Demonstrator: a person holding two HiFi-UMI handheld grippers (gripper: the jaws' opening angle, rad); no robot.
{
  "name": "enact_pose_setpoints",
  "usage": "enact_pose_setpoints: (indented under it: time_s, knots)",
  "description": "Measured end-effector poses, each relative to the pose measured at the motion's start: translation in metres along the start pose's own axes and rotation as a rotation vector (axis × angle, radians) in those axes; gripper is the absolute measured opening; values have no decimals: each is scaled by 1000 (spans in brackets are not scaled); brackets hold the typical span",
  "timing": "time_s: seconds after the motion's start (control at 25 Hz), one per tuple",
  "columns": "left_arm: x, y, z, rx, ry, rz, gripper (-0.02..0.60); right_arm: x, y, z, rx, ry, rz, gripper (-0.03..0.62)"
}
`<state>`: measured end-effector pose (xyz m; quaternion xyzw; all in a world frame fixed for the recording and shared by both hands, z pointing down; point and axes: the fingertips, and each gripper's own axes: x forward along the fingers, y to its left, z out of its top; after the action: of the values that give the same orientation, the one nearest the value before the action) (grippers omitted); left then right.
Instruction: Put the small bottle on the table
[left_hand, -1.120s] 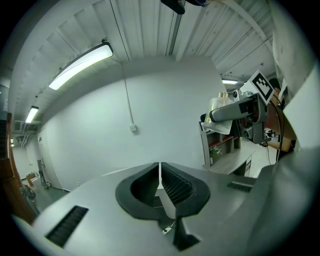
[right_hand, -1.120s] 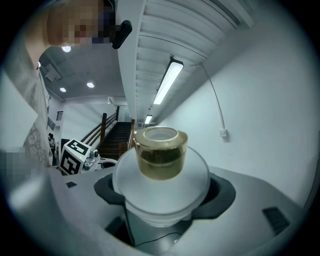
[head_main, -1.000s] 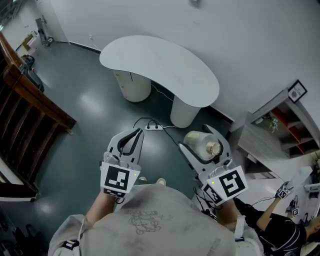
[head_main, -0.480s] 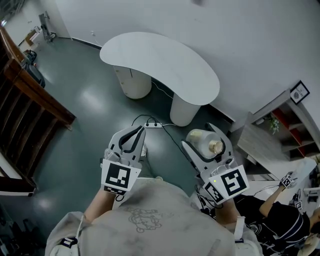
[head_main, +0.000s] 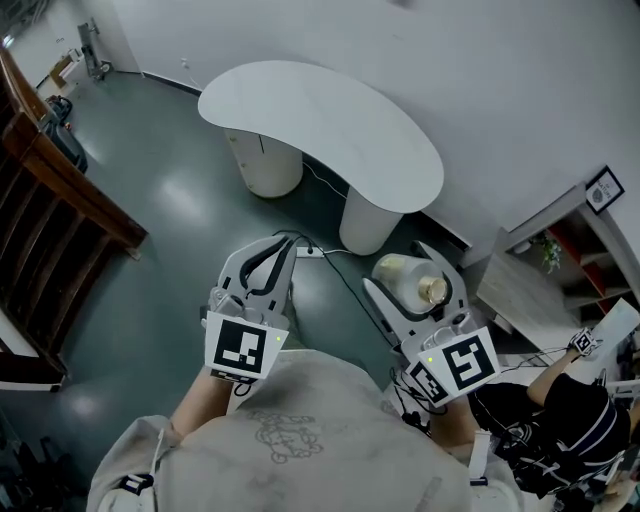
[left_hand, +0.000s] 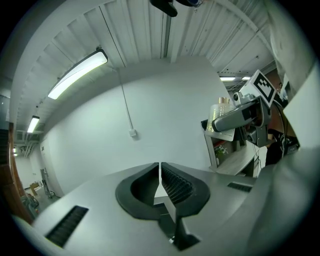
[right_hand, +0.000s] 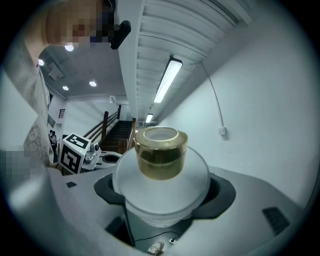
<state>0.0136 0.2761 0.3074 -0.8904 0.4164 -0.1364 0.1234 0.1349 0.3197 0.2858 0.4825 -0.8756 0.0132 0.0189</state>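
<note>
Head view, 1 small bottle (head_main: 410, 280) in right gripper (head_main: 396, 268) fingers, left gripper (head_main: 283, 246) fingers clenched, 1 table (head_main: 330, 120)

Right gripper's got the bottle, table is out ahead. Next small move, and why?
Probably carry the right gripper forward toward the white table. Its jaws are clamped on the small bottle, which hangs over the floor, short of the tabletop. The left gripper is shut on nothing, so it seems unneeded.

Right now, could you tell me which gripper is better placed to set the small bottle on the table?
Right: the right gripper holds the small bottle, with the table ahead. The left gripper is shut and empty.
</note>
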Motion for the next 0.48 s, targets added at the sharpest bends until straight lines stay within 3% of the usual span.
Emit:
enact_pose_setpoints:
  time_s: [0.48]
  knots:
    - [15, 52, -37, -40, 25, 16, 28, 61, 3, -9, -25, 39, 27, 341]
